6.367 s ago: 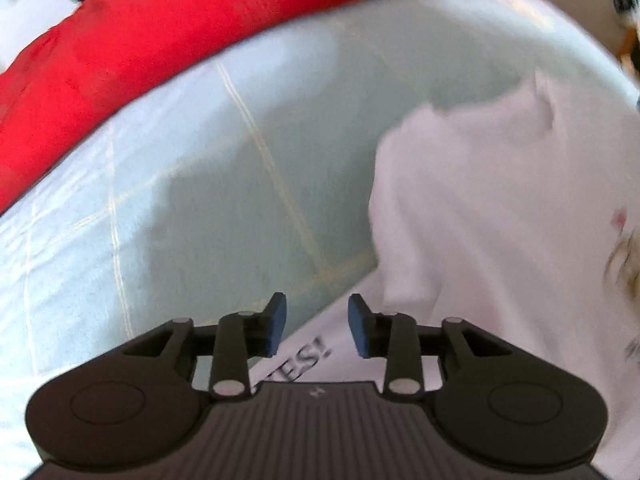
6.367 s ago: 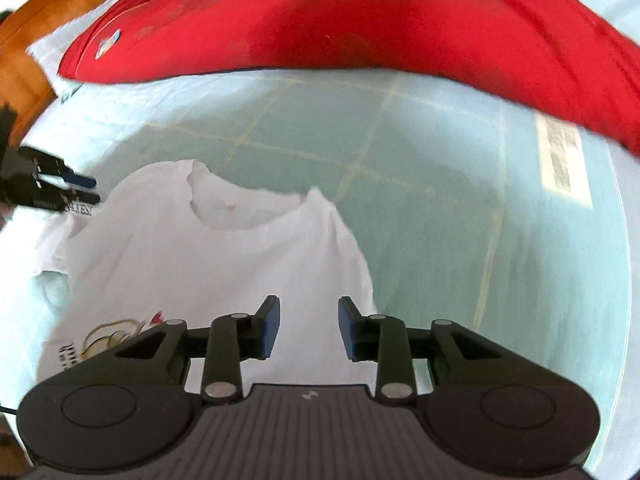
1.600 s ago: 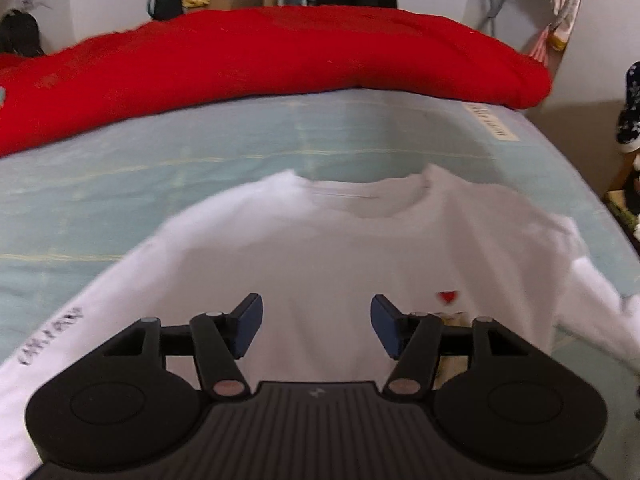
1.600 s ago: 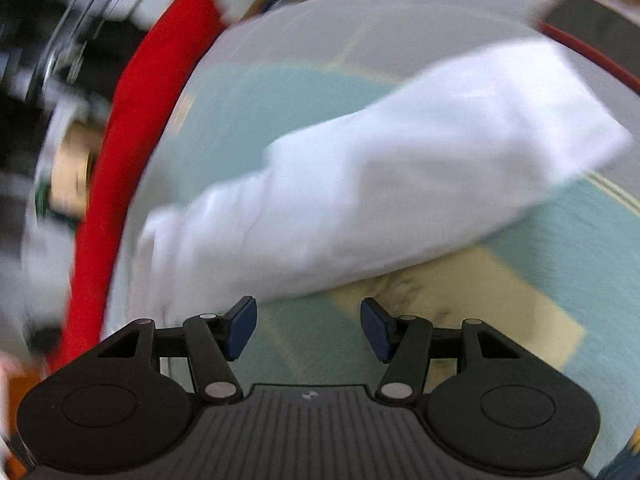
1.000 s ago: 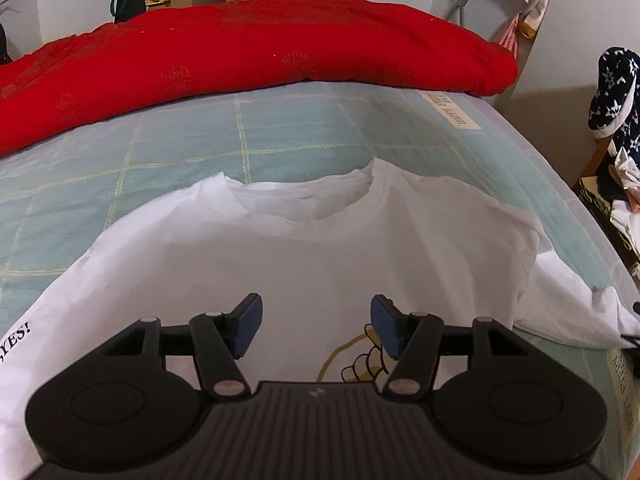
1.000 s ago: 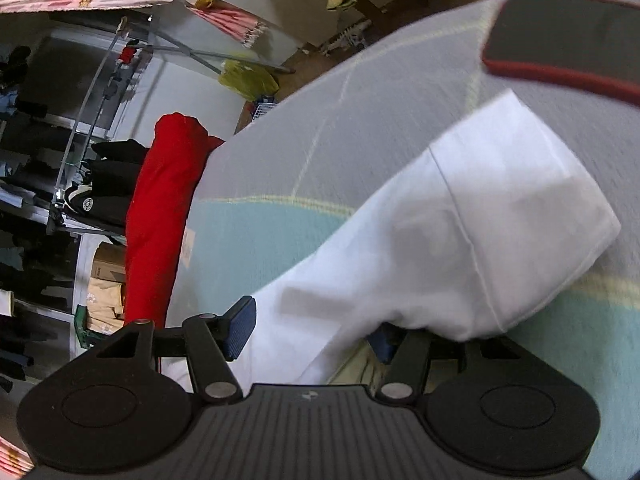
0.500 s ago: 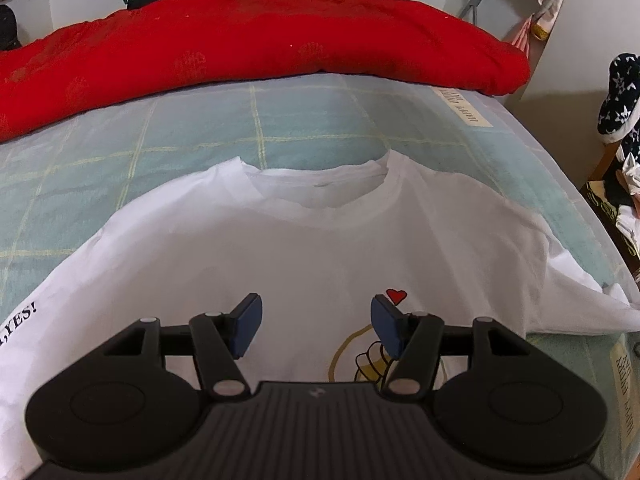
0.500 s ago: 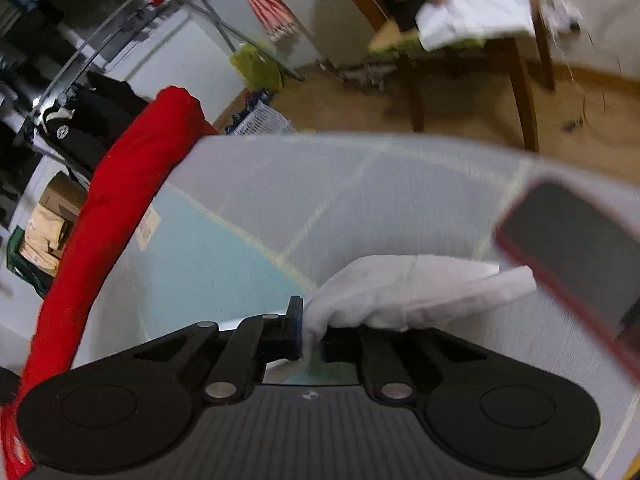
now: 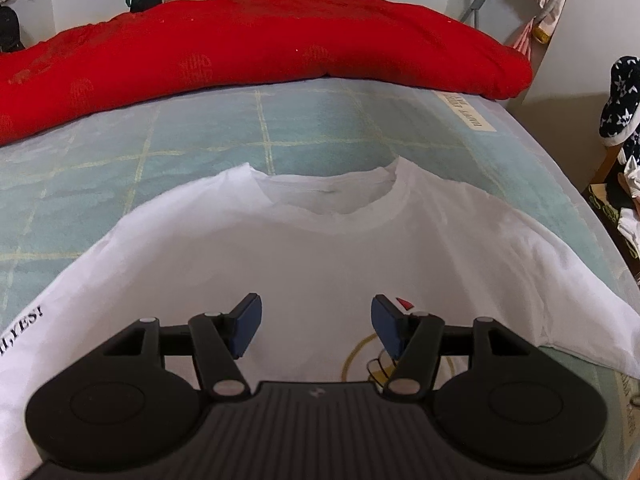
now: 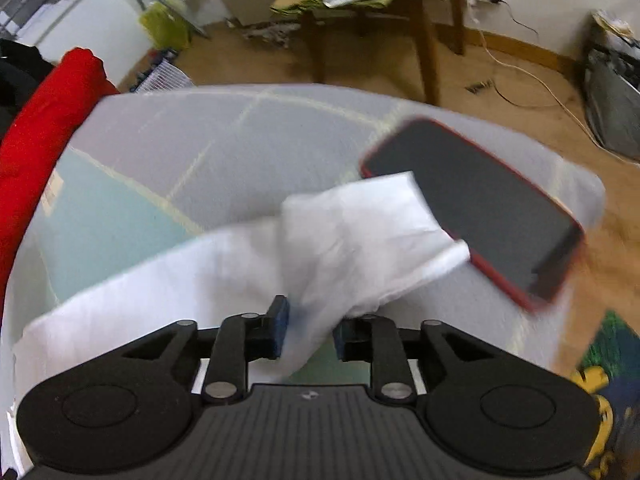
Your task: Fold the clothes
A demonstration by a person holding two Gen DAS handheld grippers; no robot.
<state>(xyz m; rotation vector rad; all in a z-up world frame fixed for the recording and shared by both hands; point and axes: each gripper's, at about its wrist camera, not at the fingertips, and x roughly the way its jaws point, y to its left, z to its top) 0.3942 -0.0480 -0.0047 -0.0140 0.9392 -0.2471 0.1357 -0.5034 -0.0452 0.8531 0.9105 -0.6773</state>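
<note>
A white T-shirt with a printed front lies face up on the light blue bed, collar pointing away. My left gripper is open and empty, hovering over the shirt's chest. In the right wrist view my right gripper has the shirt's right sleeve between its pads, jaws partly parted around the bunched cloth, at the bed's edge. The sleeve end drapes toward a phone.
A red duvet lies across the far end of the bed. A phone in a red case lies on the bed edge, its corner under the sleeve. A wooden chair with clothes stands on the floor beyond.
My right gripper went from open beside the sleeve to closing on it, then its jaws widened a little with cloth still between them. The left gripper stayed open over the shirt.
</note>
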